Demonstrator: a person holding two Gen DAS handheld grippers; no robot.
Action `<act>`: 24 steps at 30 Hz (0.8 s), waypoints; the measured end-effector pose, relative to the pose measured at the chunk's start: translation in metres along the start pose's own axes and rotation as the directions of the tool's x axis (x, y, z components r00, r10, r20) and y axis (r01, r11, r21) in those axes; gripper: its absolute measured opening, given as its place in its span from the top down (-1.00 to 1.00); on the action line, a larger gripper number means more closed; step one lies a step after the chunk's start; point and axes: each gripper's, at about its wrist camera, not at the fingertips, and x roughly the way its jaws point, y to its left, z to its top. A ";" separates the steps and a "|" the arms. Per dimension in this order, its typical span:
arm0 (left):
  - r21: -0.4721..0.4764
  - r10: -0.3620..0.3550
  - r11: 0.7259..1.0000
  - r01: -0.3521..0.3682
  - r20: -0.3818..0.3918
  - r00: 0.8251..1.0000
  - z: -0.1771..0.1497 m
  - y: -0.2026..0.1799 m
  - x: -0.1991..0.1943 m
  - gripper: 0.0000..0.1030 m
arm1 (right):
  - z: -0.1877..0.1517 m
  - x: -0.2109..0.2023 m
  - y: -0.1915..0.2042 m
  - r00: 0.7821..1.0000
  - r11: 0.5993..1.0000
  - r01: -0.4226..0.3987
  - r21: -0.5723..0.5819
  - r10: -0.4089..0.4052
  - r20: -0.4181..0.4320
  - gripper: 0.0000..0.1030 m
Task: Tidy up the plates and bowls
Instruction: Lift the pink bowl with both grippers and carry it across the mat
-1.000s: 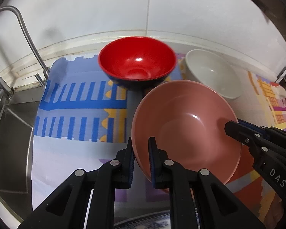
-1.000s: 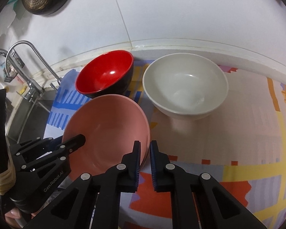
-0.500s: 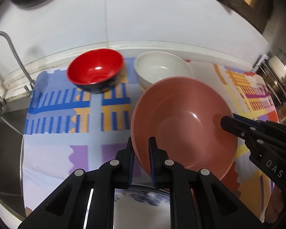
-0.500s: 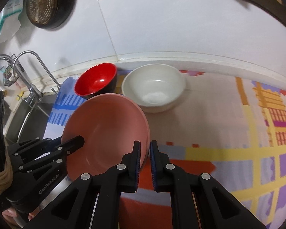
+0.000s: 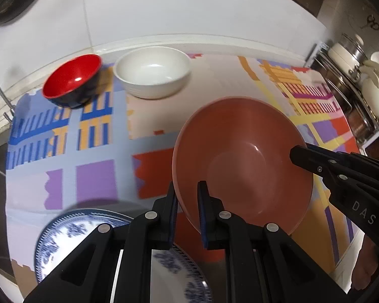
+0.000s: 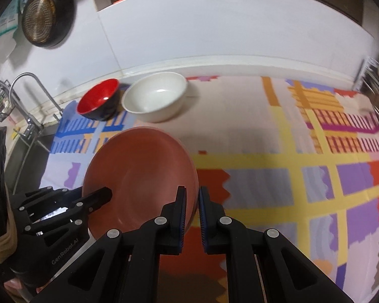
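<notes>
A large pink bowl [image 5: 242, 161] hangs tilted above the patterned mat, held by both grippers. My left gripper [image 5: 188, 202] is shut on its near-left rim, and my right gripper [image 6: 192, 202] is shut on the opposite rim of the pink bowl [image 6: 139, 176]. Each gripper shows in the other's view: the right gripper [image 5: 294, 155] at the bowl's right edge, the left gripper [image 6: 108, 193] at its left edge. A red bowl [image 5: 72, 79] and a white bowl [image 5: 151, 70] sit side by side by the back wall. A blue-and-white plate [image 5: 88, 237] lies under my left gripper.
The colourful mat [image 6: 290, 176] covers the counter. A sink [image 6: 25, 151] with a tap [image 6: 30, 101] lies to the left. A rack with pots and a ladle [image 5: 361, 80] stands at the right edge. A strainer [image 6: 41, 20] hangs on the wall.
Both grippers carried the pink bowl to the right and a little up, away from the red and white bowls. The blue-and-white plate has come into the left wrist view.
</notes>
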 end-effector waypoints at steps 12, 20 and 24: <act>0.034 -0.040 0.999 0.042 -0.049 0.998 -0.010 -0.045 0.015 0.68 | -0.029 -0.011 -0.044 0.998 0.996 0.051 0.072 -0.049 -0.025 0.78; 0.050 -0.041 0.998 0.045 -0.081 0.996 -0.016 -0.064 0.025 0.68 | -0.039 -0.010 -0.064 0.997 0.994 0.065 0.092 -0.061 -0.048 0.78; 0.047 -0.036 0.998 0.041 -0.090 0.995 -0.017 -0.067 0.028 0.68 | -0.041 -0.007 -0.070 0.996 0.993 0.064 0.098 -0.058 -0.061 0.78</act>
